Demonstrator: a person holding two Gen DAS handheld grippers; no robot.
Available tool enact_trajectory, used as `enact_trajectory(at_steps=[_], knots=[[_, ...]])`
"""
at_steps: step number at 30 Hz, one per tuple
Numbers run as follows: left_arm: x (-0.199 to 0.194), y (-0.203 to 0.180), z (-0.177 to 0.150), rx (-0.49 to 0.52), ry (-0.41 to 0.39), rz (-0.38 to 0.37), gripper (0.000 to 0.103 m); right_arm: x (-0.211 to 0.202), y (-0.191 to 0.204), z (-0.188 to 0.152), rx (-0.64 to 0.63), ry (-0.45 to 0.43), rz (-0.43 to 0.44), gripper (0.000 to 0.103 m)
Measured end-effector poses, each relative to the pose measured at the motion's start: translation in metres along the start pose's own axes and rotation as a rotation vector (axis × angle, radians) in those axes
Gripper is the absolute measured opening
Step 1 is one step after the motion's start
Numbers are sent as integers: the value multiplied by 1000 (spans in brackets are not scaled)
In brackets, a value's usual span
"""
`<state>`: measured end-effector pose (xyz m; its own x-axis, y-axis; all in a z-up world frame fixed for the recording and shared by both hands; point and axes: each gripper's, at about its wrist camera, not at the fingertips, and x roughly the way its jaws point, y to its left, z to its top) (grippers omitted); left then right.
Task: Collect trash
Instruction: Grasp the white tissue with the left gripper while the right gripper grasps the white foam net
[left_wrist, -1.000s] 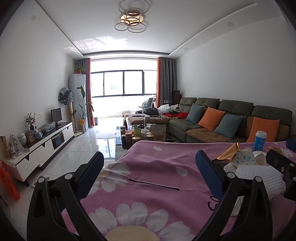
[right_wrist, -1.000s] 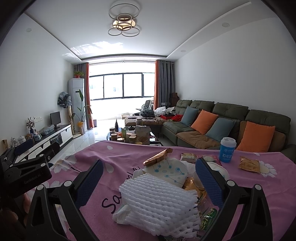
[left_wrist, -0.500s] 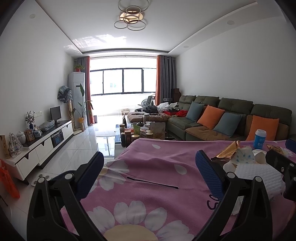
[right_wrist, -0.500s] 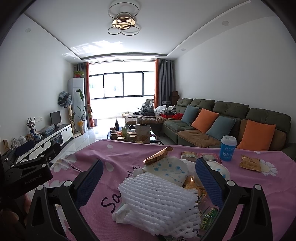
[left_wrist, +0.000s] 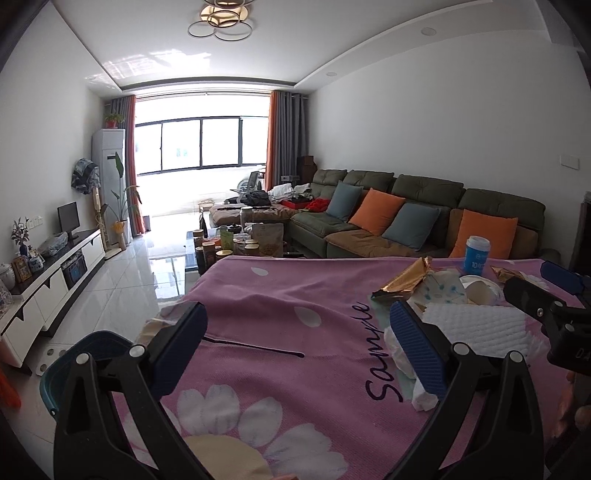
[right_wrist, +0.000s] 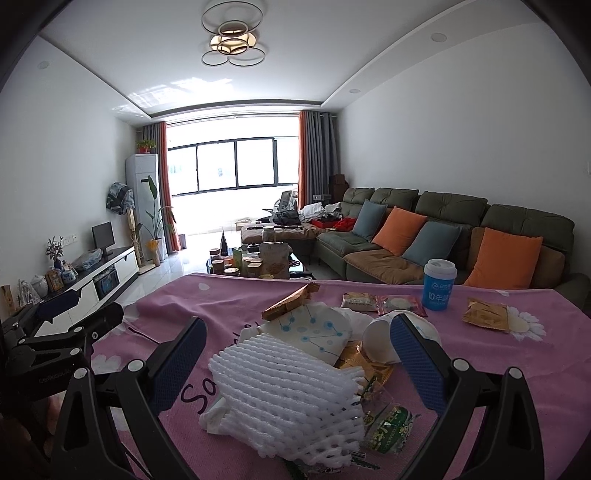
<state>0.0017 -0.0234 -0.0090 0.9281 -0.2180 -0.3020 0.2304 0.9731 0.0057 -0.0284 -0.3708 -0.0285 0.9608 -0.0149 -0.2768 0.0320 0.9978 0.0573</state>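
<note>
both tongs, the left tongs (left_wrist: 297, 349) over bare pink cloth and the right tongs (right_wrist: 299, 363) over the trash pile (right_wrist: 317, 365), are wide open and hold nothing, while the pile's near end is cut off, white foam net (right_wrist: 286, 397) on top, on the counter (right_wrist: 491, 365).

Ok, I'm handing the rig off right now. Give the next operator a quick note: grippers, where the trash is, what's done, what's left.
Left gripper: open, empty, over bare pink tablecloth.
Right gripper: open, empty, jaws either side of the white foam net, not closed on it.
Trash: pile with foam net, crumpled tissue, gold wrapper, green packet, tipped paper cup; loose packets and an upright blue cup farther back.
Blue bin sits off the table's left edge.
Done: nothing collected that I can see.
Left: everything.
</note>
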Motion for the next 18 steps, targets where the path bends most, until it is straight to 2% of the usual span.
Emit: enact_trajectory(at_steps=[5,8,11,13,18], knots=[[12,-26,-3,35,77,-225,97,1,-21,-6,46,37,-20,96],[27,-39,-4,15,144,-333,97,2,-33,-8,71,54,-12,96],[41,-53,-6,-4,198,-409,97,3,-42,-8,88,62,-17,96],[51,-58,-8,-32,248,-464,93,4,-49,-8,99,67,-17,96],[81,-70,-16,-95,406,-601,70,7,-56,-9,109,77,-9,96]])
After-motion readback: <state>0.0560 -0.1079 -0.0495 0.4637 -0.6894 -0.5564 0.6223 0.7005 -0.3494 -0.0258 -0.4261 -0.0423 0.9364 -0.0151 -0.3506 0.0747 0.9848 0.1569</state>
